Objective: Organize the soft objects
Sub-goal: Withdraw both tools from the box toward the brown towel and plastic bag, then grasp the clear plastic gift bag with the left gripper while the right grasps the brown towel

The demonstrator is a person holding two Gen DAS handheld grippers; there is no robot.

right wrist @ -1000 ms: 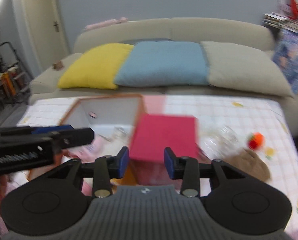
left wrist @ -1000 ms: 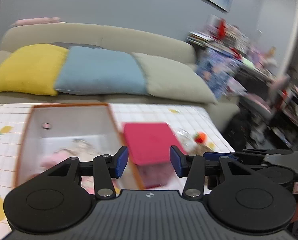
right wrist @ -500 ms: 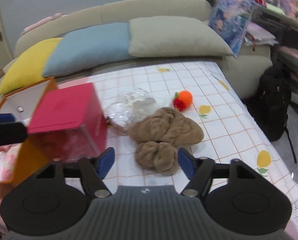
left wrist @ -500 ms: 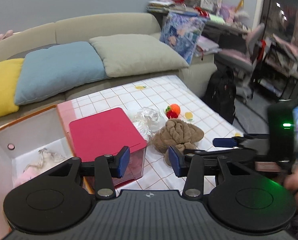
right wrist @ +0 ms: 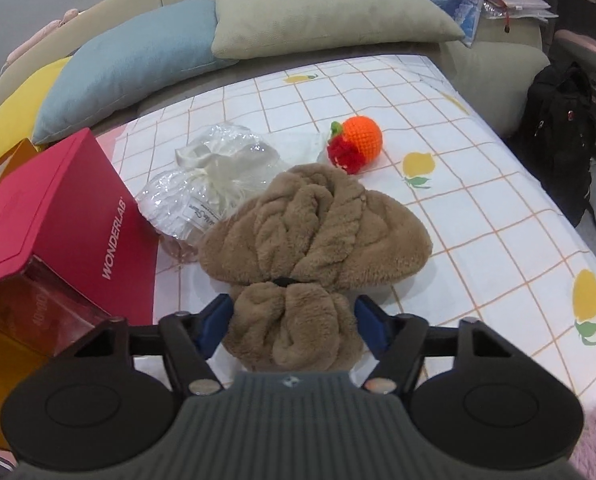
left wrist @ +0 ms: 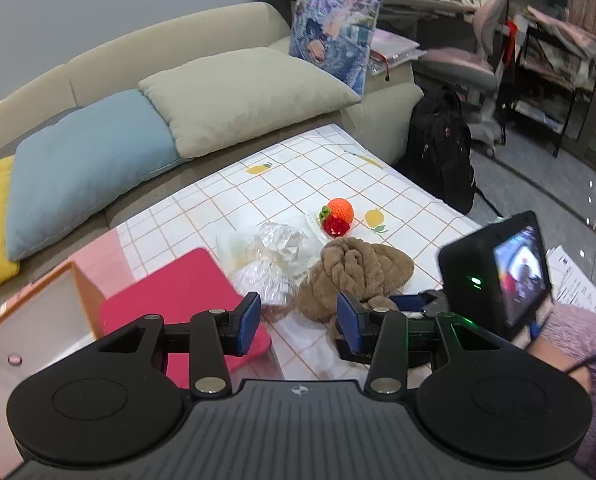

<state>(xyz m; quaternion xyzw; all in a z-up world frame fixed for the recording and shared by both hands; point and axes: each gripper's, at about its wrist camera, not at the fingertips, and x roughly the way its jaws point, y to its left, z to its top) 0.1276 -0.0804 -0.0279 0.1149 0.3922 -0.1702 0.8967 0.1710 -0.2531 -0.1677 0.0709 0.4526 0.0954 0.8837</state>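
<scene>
The left gripper [left wrist: 298,318] hangs released above the red box [left wrist: 178,300], the brown towel [left wrist: 354,272] ahead and to its right; the right gripper [right wrist: 294,326] is far nearer. Its jaws stand spread either side of the towel's [right wrist: 310,232] near lobe, not yet clenched; the towel lies on the tablecloth [right wrist: 478,184], its long axis running straight away from the tongs.
</scene>
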